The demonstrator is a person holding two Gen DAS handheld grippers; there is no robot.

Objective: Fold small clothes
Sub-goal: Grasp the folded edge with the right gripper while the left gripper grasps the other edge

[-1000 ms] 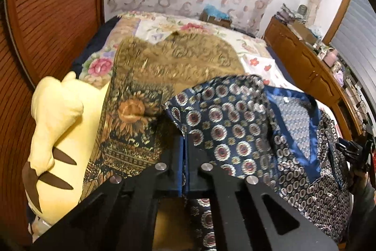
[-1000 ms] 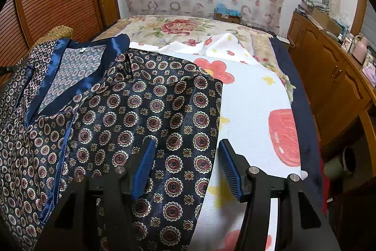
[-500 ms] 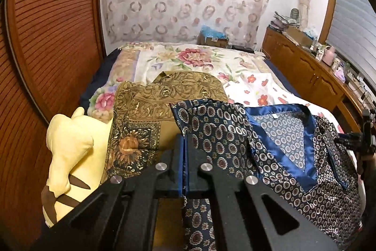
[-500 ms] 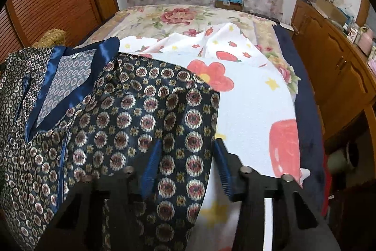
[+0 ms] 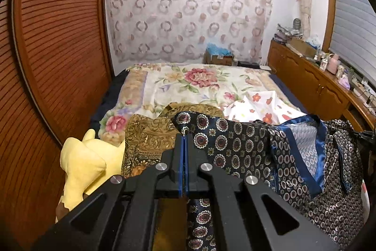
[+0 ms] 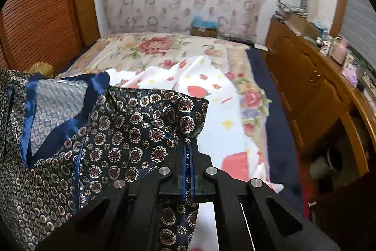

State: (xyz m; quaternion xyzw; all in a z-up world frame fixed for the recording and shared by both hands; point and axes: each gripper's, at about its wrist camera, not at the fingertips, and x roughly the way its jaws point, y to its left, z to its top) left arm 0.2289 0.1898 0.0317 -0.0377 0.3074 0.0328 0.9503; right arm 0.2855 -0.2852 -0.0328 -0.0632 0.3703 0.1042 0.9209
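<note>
While both tilt downward over the bed, left claw point(image 5: 184, 137) and right claw point(image 6: 187, 141) pinch patterned garment point(image 6: 131, 131).

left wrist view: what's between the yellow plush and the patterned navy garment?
A folded gold-brown brocade cloth lies between the yellow plush and the navy garment, shown in the left wrist view.
</note>
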